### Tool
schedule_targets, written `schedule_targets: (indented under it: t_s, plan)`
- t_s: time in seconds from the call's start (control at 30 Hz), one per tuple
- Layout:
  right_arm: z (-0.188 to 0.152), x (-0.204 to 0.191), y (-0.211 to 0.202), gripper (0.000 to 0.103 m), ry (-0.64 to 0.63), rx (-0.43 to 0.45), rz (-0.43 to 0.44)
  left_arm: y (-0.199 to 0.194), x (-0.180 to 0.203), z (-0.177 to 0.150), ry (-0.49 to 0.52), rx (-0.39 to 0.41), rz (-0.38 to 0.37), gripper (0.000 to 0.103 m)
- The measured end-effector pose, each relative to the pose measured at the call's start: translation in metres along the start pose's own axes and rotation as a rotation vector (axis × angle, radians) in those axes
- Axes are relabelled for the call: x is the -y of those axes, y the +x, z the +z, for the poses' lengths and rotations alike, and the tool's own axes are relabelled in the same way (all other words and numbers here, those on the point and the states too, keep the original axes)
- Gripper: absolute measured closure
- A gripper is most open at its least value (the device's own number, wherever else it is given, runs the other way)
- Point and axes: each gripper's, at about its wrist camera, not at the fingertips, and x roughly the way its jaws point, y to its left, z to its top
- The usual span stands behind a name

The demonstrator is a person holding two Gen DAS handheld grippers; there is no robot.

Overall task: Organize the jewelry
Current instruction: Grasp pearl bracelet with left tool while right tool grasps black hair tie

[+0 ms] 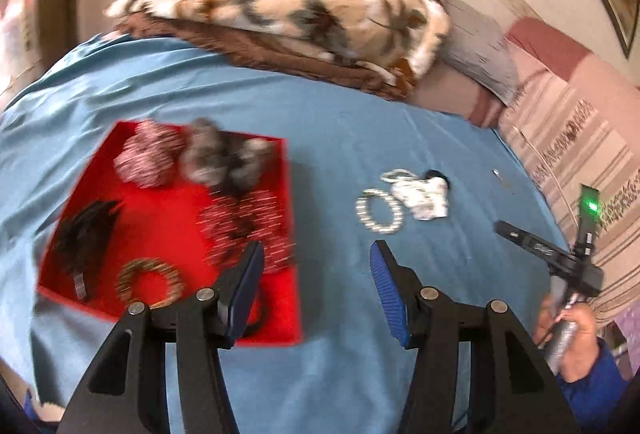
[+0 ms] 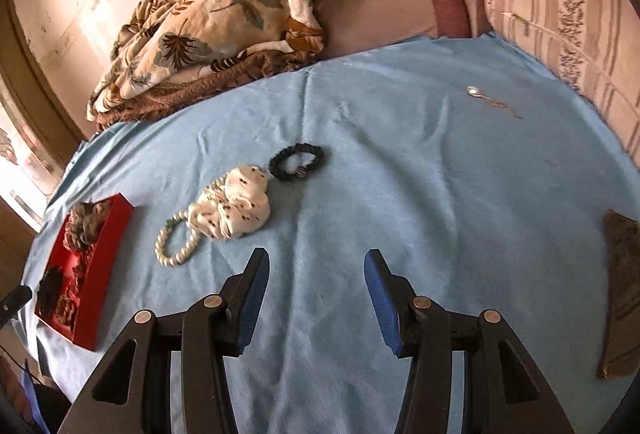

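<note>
Left gripper point(image 1: 316, 266): blue pads spread wide, nothing between them, over blue sheet point(image 2: 420, 193) by red tray's point(image 1: 168, 218) near corner. Right gripper point(image 2: 316, 274): likewise spread, empty. Tray: holds fuzzy scrunchies, gold bangle point(image 1: 150, 284), dark feathery clip; view blurred. Pearl bracelet point(image 2: 176, 244): cream bead loop on sheet, touching white spotted scrunchie point(image 2: 236, 211). Black scrunchie point(image 2: 296, 161): just beyond.

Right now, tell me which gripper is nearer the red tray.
Left. The left gripper hangs open at the red tray's near corner; the right gripper is open over the blue sheet, well off to the tray's right.
</note>
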Motion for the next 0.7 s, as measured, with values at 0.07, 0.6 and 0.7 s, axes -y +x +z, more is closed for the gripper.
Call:
schedule_targets:
  t_s: [0.07, 0.6, 0.7]
  plan:
    - [0.004, -0.002, 0.009, 0.048, -0.01, 0.005, 0.013, 0.015, 0.02, 0.009, 0.02, -0.022, -0.014, 0.049]
    - [0.06, 0.019, 0.093, 0.048, -0.054, -0.022, 0.051, 0.17, 0.054, 0.026, 0.078, -0.199, 0.11, 0.049]
    - [0.069, 0.015, 0.106, 0.048, -0.1, -0.018, 0.038, 0.184, 0.052, 0.026, 0.068, -0.216, 0.109, 0.049]
